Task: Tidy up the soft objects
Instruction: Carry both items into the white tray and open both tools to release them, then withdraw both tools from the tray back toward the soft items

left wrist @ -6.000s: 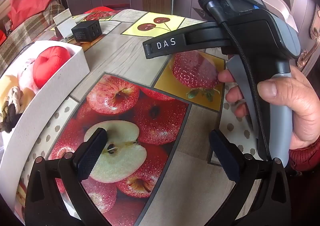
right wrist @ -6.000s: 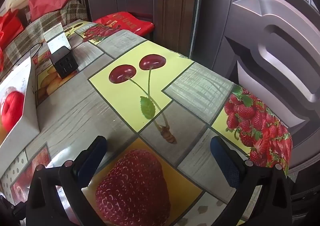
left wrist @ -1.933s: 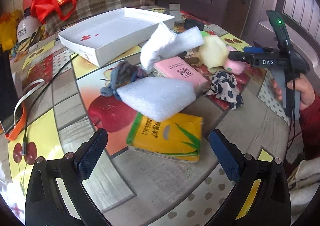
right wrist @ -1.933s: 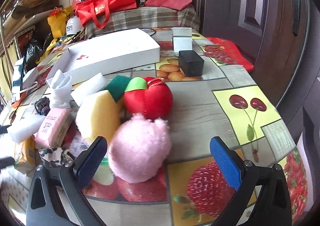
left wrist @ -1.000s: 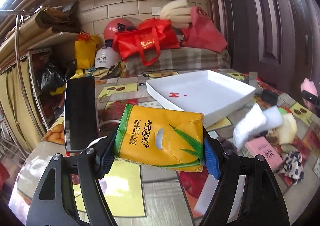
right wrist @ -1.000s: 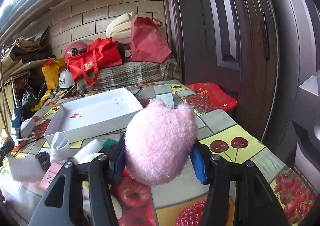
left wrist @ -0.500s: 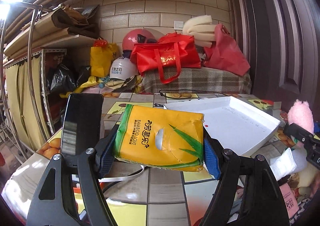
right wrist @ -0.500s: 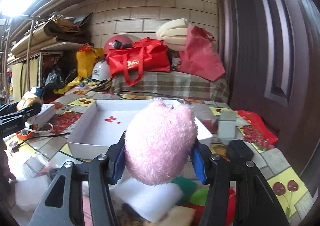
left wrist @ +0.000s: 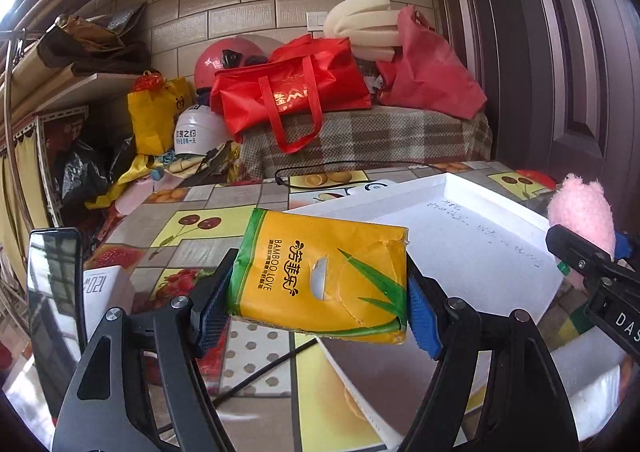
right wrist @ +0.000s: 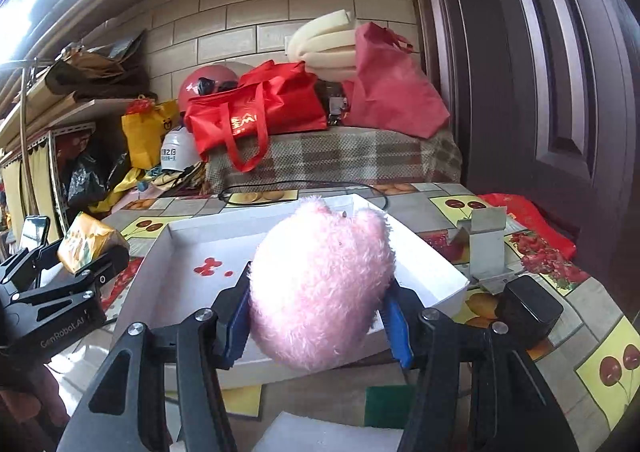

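Fruit-print oilcloth table (left wrist: 188, 228), near edge cut off by both frames. Shallow white cardboard tray (right wrist: 440, 272) on it; its near wall is hidden behind the plush in the right wrist view, and faint writing on its floor is unreadable. Small red marks on the tray floor, nature unclear.

Left gripper (left wrist: 320, 302): jaws clamped on a yellow-and-green soft tissue pack (left wrist: 320, 272), held off the table beside the tray's left edge.

Right gripper (right wrist: 316, 316): jaws clamped on a fluffy pink plush ball (right wrist: 320, 288), held in front of the tray's near side; cannot tell whether it is over the tray.

Green sponge corner (right wrist: 386, 402) and white foam piece (right wrist: 324, 434) below, mostly hidden by the fingers.
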Tool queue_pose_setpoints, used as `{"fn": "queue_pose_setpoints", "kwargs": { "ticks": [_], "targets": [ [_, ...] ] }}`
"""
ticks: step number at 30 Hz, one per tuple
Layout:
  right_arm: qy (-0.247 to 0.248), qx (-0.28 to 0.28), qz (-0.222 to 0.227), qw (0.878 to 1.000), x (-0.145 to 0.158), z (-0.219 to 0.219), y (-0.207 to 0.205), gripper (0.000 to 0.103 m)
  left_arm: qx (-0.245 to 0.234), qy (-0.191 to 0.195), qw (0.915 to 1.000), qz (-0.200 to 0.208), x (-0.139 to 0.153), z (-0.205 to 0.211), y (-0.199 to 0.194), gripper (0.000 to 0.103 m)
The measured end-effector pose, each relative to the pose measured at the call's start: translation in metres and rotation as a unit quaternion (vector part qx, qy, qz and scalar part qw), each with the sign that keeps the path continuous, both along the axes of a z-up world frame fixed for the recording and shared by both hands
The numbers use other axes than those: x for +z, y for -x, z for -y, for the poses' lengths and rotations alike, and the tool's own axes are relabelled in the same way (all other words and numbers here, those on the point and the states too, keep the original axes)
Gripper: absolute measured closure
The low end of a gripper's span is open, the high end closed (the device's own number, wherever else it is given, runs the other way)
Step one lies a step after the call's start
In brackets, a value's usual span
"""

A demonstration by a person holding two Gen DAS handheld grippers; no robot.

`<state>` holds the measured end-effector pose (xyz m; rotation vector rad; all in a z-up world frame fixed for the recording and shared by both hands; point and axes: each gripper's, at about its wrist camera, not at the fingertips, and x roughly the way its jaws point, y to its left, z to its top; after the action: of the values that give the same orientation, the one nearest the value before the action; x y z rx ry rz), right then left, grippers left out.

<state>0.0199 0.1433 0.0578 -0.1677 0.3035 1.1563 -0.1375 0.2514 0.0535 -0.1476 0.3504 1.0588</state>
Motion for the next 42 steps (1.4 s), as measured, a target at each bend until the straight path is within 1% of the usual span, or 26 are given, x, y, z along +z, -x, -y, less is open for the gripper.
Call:
{"fn": "queue_pose_setpoints", "kwargs": {
  "ticks": [3,6,8,10,12,13,14,15,16,20,22,28,34,42],
  "targets": [
    [0.007,0.003,0.002,1.0,-0.001,-0.014,0.004,0.046,0.0,0.01,0.9998,-0.016,-0.002,-0.01,-0.012,0.027],
    [0.022,0.012,0.001,1.0,-0.002,-0.031,0.006,0.046,-0.008,0.022,0.9989,-0.04,-0.005,-0.017,-0.025,0.027],
    [0.034,0.018,-0.005,0.999,-0.003,-0.041,0.006,0.044,-0.016,0.029,0.9979,-0.056,-0.007,-0.018,-0.031,0.026],
    [0.047,0.016,-0.006,0.999,-0.005,-0.047,0.007,0.042,-0.007,0.036,0.9972,-0.066,-0.008,-0.021,-0.033,0.026],
    [0.052,0.004,-0.013,0.999,-0.007,-0.048,0.003,0.031,0.002,0.05,0.9968,-0.063,-0.009,-0.028,-0.033,0.023],
    [0.05,-0.004,-0.019,0.999,-0.007,-0.047,0.0,0.017,0.003,0.059,0.9963,-0.062,-0.01,-0.031,-0.032,0.014],
    [0.047,-0.008,-0.024,0.999,-0.006,-0.045,-0.002,0.011,0.004,0.065,0.9958,-0.064,-0.011,-0.034,-0.033,0.0],
    [0.042,-0.008,-0.026,0.999,-0.006,-0.043,-0.003,0.008,0.002,0.065,0.9957,-0.066,-0.011,-0.034,-0.034,0.0],
    [0.037,-0.006,-0.021,0.999,-0.005,-0.041,-0.001,0.0,0.001,0.057,0.9961,-0.068,-0.011,-0.031,-0.035,0.0],
    [0.014,-0.007,0.019,1.0,0.001,-0.033,0.014,0.0,0.001,0.015,0.9969,-0.077,-0.009,-0.016,-0.038,0.0],
    [-0.001,-0.013,0.034,0.999,0.003,-0.027,0.018,0.0,0.004,0.007,0.9975,-0.07,-0.007,-0.013,-0.035,0.0],
    [-0.016,-0.012,0.017,1.0,0.006,-0.012,0.017,0.0,0.01,0.015,0.9989,-0.043,-0.003,-0.01,-0.021,0.0],
    [-0.014,-0.013,0.025,1.0,0.006,0.005,0.022,0.0,0.014,0.036,0.9992,-0.013,-0.004,-0.007,-0.002,0.0],
    [-0.01,-0.025,0.025,0.999,0.005,0.033,0.016,0.0,0.016,0.036,0.9992,-0.011,-0.005,0.008,0.015,0.0]
  ]
}}
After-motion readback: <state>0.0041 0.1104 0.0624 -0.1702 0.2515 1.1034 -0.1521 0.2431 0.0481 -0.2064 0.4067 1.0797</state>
